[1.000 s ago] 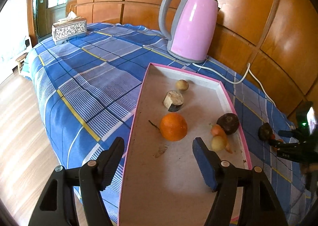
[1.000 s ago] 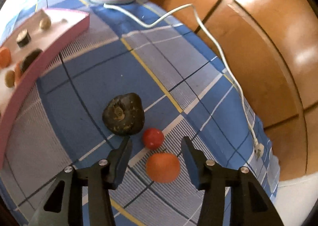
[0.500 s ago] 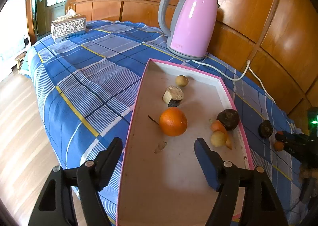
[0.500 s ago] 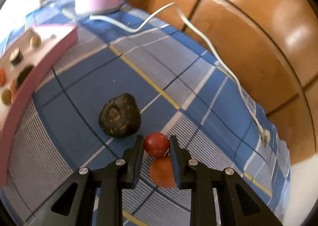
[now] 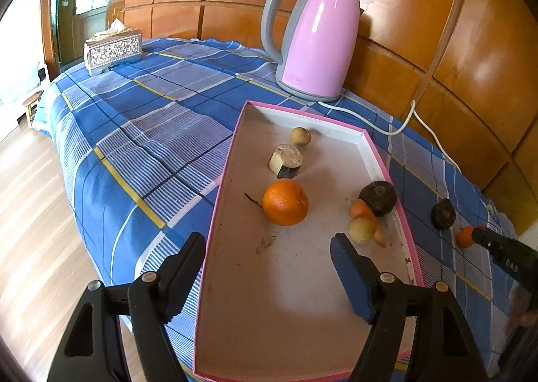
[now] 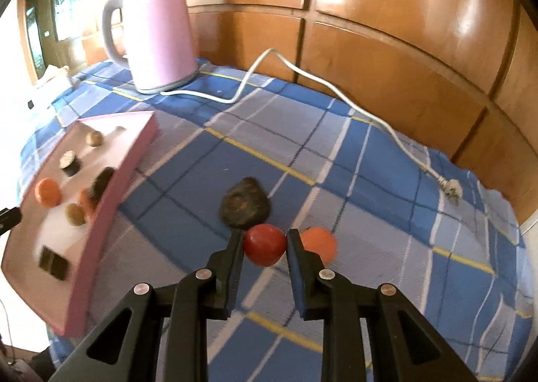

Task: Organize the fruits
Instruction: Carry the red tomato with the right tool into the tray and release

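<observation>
My right gripper (image 6: pixel 264 240) is shut on a small red tomato (image 6: pixel 264 245) and holds it above the blue checked cloth. A small orange fruit (image 6: pixel 318 242) and a dark round fruit (image 6: pixel 244 202) lie on the cloth just beyond it. My left gripper (image 5: pixel 269 257) is open and empty over the near part of the pink-rimmed tray (image 5: pixel 215 224). In the tray lie an orange (image 5: pixel 285 202), a dark fruit (image 5: pixel 377 197), a pale round fruit (image 5: pixel 361 230), a cut piece (image 5: pixel 285 160) and a small brown fruit (image 5: pixel 300 136).
A pink kettle (image 5: pixel 314 42) stands behind the tray, its white cord (image 6: pixel 302 79) trailing across the cloth to a loose plug. A tissue box (image 5: pixel 112 50) sits at the far left. The table edge drops to wooden floor on the left.
My right gripper closed on the red tomato, then lifted it and tilted up, so the kettle and the wall came into view. My left gripper drew back slightly.
</observation>
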